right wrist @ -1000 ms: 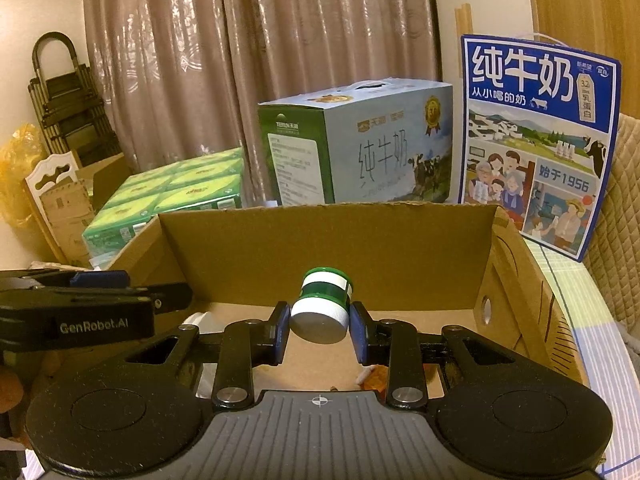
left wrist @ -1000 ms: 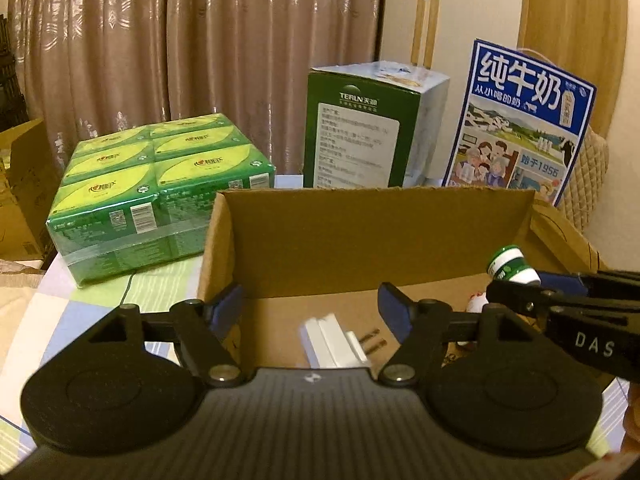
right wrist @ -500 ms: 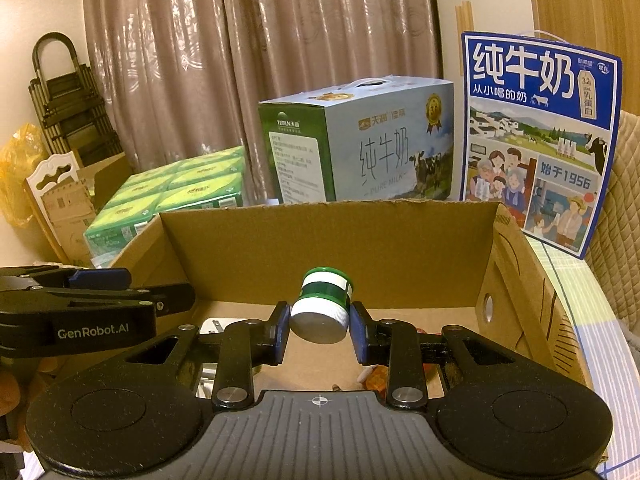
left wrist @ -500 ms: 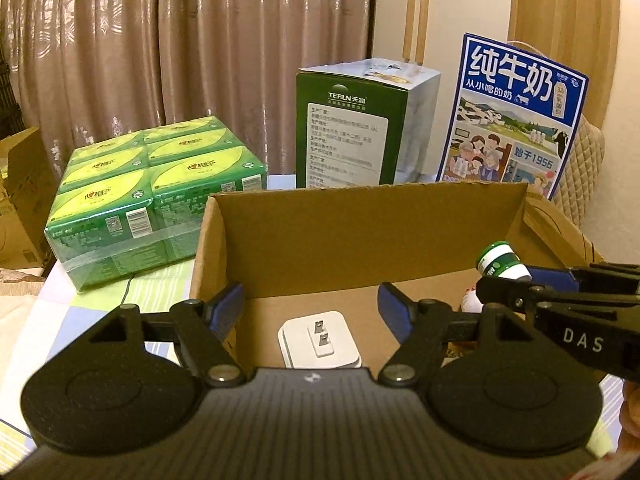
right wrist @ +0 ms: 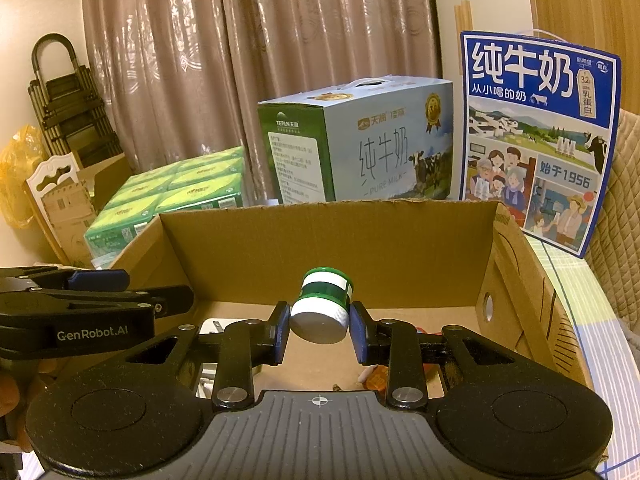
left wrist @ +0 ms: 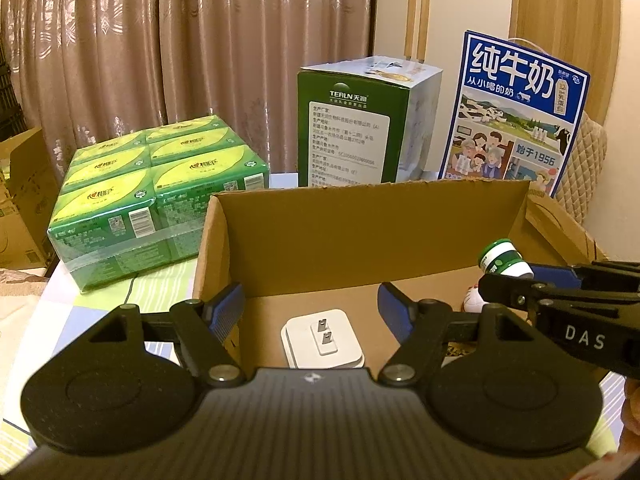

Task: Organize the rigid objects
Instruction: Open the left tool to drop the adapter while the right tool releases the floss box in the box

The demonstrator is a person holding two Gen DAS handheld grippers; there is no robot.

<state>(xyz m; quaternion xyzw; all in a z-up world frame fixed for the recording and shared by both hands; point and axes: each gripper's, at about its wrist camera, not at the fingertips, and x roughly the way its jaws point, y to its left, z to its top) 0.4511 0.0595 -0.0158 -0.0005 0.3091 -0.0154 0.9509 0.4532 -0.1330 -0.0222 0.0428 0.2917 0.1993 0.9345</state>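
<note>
The right gripper is clamped on a small green-and-white jar, its blue pads pressed against the jar's sides, white cap end toward the camera. The jar is tilted and held off the floor of an open cardboard box, roughly mid-box, in front of the back wall.

The left gripper stands with its jaws apart and nothing between the pads; it sits over the box's near left corner. Below and between its fingers a white plug adapter lies flat on the box floor, two metal prongs facing up. In the left wrist view the right gripper enters from the right edge, the jar showing at its tip above the box floor. A small red-and-white item lies on the floor beneath it; what it is cannot be told.

Beyond the box, on the table, a wrapped green tissue pack sits to the left. Behind the back wall stand a green-and-blue milk carton case and a blue milk box, the latter upright at the right. Brown curtains hang behind.
</note>
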